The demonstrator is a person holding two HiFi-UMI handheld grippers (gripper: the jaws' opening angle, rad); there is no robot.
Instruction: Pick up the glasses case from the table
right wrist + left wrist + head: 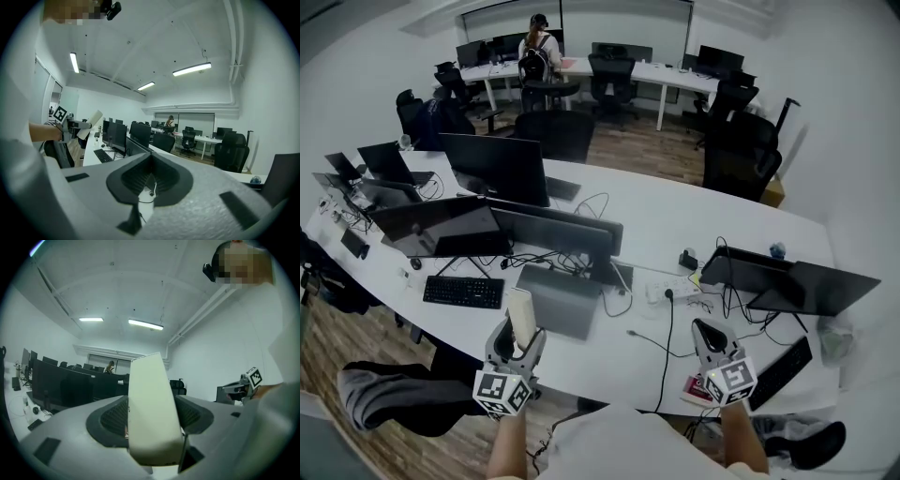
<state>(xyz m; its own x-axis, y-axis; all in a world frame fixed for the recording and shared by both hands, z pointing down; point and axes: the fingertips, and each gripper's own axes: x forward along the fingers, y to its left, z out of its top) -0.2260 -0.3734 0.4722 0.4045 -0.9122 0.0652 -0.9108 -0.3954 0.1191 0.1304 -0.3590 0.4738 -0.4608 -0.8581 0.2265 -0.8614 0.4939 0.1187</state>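
Cream glasses case (521,314) off the table (609,361), lower left of frame, clamped upright in left gripper (522,337). Right gripper (706,330) closed on nothing, lower right. Risk of pivoting or slipping out: smooth shell, pinched only at lower end.

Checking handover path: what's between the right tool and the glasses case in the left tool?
Head view: a grey laptop right of the glasses case, then bare white table crossed by a black cable before the right tool.
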